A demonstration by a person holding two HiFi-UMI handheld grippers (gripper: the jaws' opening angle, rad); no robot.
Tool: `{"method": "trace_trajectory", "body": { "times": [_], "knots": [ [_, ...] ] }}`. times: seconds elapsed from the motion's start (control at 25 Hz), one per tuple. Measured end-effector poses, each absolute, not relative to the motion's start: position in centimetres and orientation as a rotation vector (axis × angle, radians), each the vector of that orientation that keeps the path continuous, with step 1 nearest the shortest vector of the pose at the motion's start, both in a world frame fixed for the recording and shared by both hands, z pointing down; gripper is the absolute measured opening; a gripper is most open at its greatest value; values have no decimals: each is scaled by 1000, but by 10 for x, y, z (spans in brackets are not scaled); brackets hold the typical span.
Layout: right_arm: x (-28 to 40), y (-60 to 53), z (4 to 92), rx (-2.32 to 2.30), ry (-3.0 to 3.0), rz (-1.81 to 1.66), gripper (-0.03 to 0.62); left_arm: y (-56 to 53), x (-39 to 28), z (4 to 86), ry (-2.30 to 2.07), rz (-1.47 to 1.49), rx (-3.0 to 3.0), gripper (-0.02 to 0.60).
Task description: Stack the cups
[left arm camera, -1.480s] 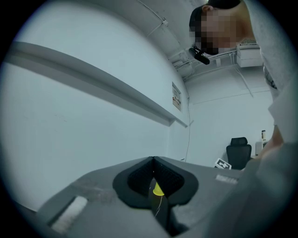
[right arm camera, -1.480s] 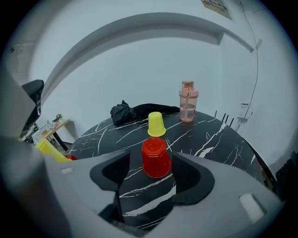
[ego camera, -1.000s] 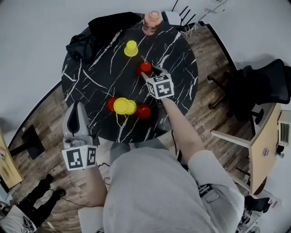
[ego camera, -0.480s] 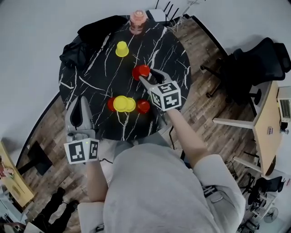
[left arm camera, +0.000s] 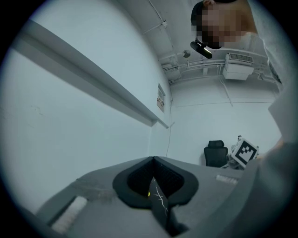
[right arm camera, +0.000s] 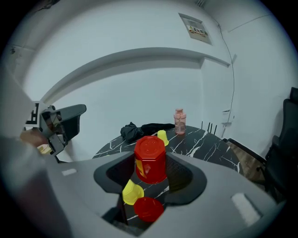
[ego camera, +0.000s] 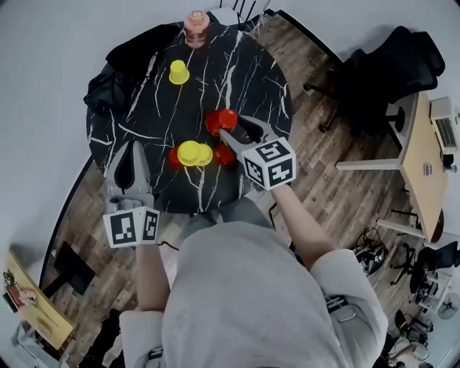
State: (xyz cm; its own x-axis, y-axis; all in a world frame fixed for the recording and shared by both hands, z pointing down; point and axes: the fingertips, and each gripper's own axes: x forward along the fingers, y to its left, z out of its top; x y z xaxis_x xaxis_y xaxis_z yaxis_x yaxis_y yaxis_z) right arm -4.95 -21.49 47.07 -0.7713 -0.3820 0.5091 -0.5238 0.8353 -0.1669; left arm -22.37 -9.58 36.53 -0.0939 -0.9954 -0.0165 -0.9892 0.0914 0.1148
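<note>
The fingers [right arm camera: 186, 179] of the right gripper [ego camera: 233, 129] were clamped on a red cup [right arm camera: 150, 159]; the cup sat upside down between them, closed base up and open mouth down, which looks like the right attitude for dropping it over another upturned cup. It was held clear of the bench [ego camera: 244, 72], above the near right part of the dark marbled top; raised like that, it could pass over the other cups without knocking them.

At about seven o'clock from the held cup lay the cluster of cups [ego camera: 190, 152], two yellow in the middle with a red one on each side, close enough to touch or nearly so; in the right gripper view a yellow and a red one showed just below the held cup, so the likely target was close under it. A lone yellow cup [ego camera: 177, 72] stood well apart at eleven o'clock; a pink bottle [ego camera: 195, 20] stood at the bench's twelve o'clock edge, and a black cloth [ego camera: 115, 65] was heaped at ten o'clock.

The fingers [left arm camera: 135, 181] of the left gripper [ego camera: 131, 146] were pressed together on nothing; it waited at the bench's eight o'clock rim, off to the side of the cluster, probably to leave the right arm room.
</note>
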Motion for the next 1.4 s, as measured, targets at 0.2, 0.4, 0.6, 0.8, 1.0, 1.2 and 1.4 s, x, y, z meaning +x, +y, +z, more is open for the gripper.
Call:
{"method": "trace_trajectory", "body": {
  "times": [0.2,0.4,0.6,0.8,1.0,1.2,1.4],
  "knots": [
    [-38,-184,481,674,-2492,423,206,-97,-218,364,-2217,-148,2130,5],
    [-35,-160,495,662,-2424,427,206,-95,-214,363,-2178,-148,2170,5],
    [-39,-146,511,649,-2353,391,207,-90,-214,365,-2159,-143,2181,5],
    [-43,-142,520,653,-2313,383,207,-84,-216,365,-2157,-139,2180,5],
    [-45,-143,523,662,-2299,379,209,-81,-219,366,-2166,-136,2171,6],
    [-46,-142,524,661,-2301,379,214,-79,-222,367,-2169,-134,2166,5],
    [-50,-142,513,659,-2382,402,245,-85,-226,372,-2152,-128,2171,5]
  ]
}}
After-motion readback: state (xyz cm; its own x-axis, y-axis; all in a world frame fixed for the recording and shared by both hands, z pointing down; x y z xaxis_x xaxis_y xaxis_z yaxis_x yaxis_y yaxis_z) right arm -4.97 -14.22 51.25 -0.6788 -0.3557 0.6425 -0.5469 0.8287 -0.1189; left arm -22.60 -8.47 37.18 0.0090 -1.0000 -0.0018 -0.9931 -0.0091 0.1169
